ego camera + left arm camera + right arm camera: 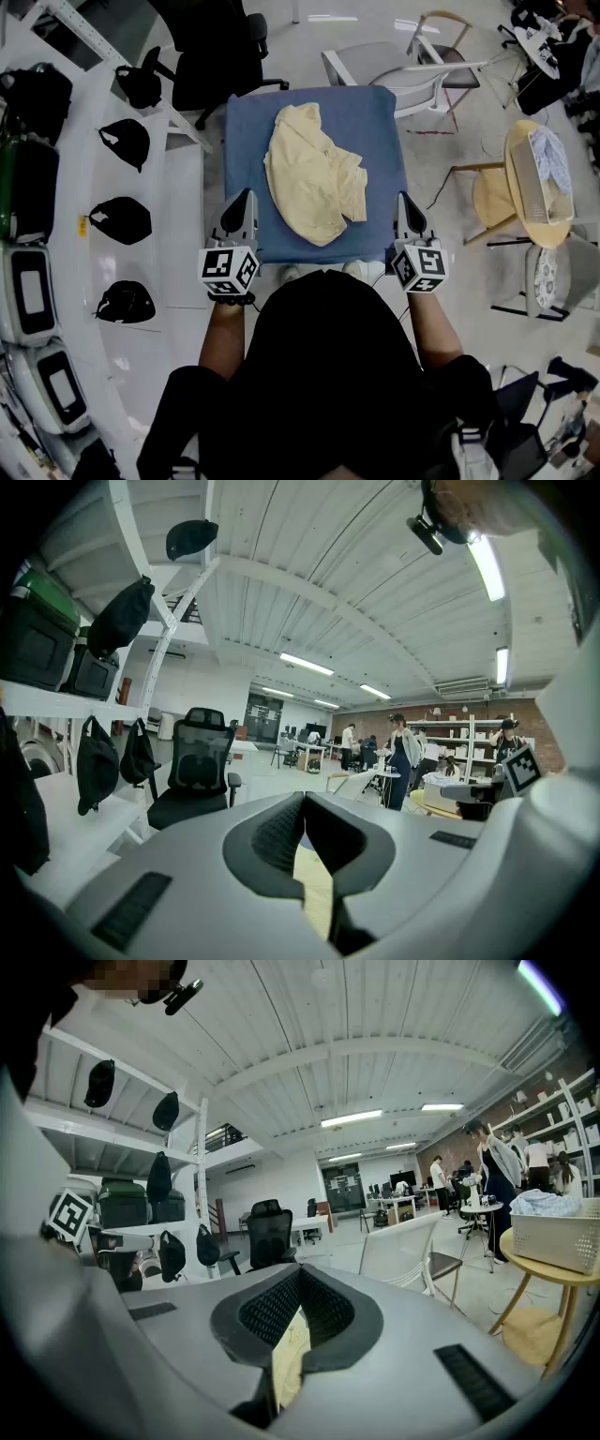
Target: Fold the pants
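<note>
Pale yellow pants (314,173) lie crumpled in a heap on the middle of the blue table (375,122). My left gripper (246,197) hovers at the table's near left corner, shut and holding nothing. At the near right corner my right gripper (403,200) is likewise shut and empty. Both point across the table toward the far side, and neither touches the pants. In the left gripper view the left gripper (305,801) has its jaws together, with a sliver of the yellow pants (315,885) beyond them. The right gripper (300,1277) shows the same, with pants (289,1361) behind.
A black office chair (220,47) stands past the table's far left. A grey chair (403,75) is at the far right. White shelving with black caps (122,220) runs along the left. A round yellow table with a white basket (539,183) is on the right. People (403,757) stand far off.
</note>
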Demonstrator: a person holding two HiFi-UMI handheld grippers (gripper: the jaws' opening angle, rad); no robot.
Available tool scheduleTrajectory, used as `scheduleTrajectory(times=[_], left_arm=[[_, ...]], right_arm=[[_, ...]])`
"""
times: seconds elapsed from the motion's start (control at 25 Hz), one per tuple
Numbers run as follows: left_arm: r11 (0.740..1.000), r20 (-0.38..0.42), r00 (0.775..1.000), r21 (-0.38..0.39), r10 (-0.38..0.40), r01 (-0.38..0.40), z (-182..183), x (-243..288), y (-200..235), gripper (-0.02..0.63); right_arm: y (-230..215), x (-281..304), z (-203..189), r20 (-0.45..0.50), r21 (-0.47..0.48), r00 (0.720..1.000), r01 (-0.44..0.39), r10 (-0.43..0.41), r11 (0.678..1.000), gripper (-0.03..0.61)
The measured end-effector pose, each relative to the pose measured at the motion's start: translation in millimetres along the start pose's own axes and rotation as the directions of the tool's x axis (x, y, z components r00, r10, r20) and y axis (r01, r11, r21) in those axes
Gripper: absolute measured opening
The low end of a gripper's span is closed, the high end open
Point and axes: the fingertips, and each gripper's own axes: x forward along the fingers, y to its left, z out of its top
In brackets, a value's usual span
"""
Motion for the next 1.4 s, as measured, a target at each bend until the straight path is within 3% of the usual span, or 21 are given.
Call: scheduleTrajectory(times=[0.44, 0.68, 1.28, 1.4], left_arm=[[1.000, -0.013, 1.000, 0.019, -0.013, 0.013, -3.8, -8.2, -10.3, 0.021], [0.999, 0.012, 0.999, 0.004, -0.038, 0.038, 3.0, -8.4, -17.3, 0.023], [0.999, 0.017, 0.999, 0.029, -0.039, 0.039, 9.0, -1.5, -41.6, 0.027], [0.999, 0.015, 1.000, 0.035, -0.023, 0.022, 8.4, 4.0, -52.8, 0.128]], right_arm=[[9.8, -9.8, 0.6, -0.004, 0.019, 1.000, -0.016, 0.016, 1.000, 0.002], [19.1, -12.0, 6.3, 0.021, 0.042, 0.997, -0.078, 0.077, 0.996, 0.005], [5.6, -18.0, 22.0, 0.073, 0.063, 0.992, -0.107, 0.102, 0.992, 0.084], [-1.4, -19.1, 22.6, 0.066, 0.058, 0.988, -0.147, 0.143, 0.988, 0.117]])
